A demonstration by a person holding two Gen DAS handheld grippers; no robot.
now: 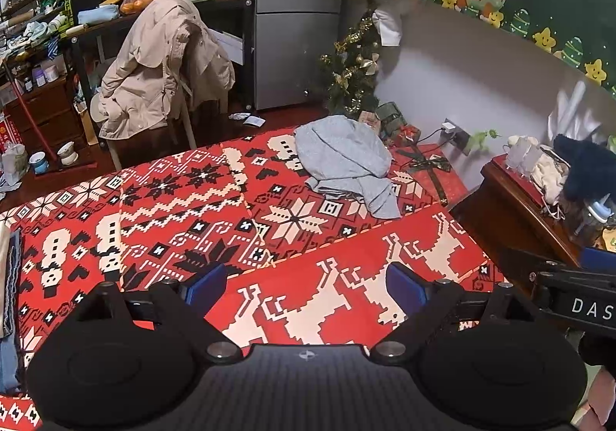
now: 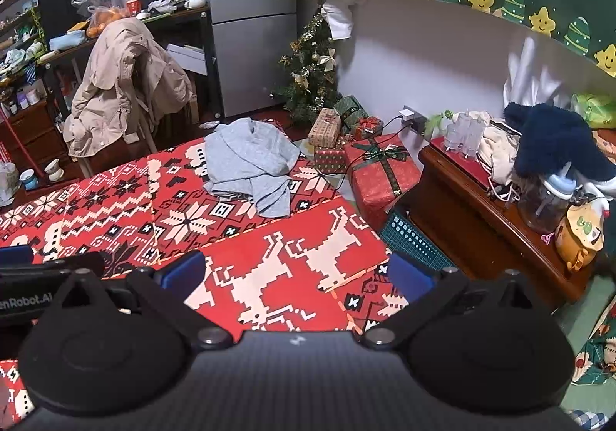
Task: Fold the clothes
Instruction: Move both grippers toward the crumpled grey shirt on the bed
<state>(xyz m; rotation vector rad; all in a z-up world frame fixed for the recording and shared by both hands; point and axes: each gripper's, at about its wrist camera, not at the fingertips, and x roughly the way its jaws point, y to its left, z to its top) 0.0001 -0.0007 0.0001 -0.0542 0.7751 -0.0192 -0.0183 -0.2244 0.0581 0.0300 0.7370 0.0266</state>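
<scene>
A crumpled light grey garment (image 1: 348, 161) (image 2: 252, 161) lies at the far right corner of a bed covered by a red, white and black patterned blanket (image 1: 184, 207) (image 2: 115, 207). My left gripper (image 1: 306, 286) hovers open over the near part of the blanket, well short of the garment, with nothing between its blue pads. My right gripper (image 2: 296, 277) is open too, above the reindeer pattern near the bed's right edge. The right gripper's body (image 1: 577, 300) shows at the right of the left wrist view. Folded clothes (image 1: 9, 296) lie stacked at the far left edge.
A beige coat (image 1: 161, 69) hangs over a chair beyond the bed. Wrapped gift boxes (image 2: 381, 169) and a small Christmas tree (image 2: 312, 72) stand by the wall. A wooden side table (image 2: 500, 215) with bottles and a dark fluffy item sits to the right. A grey fridge (image 1: 292, 19) stands behind.
</scene>
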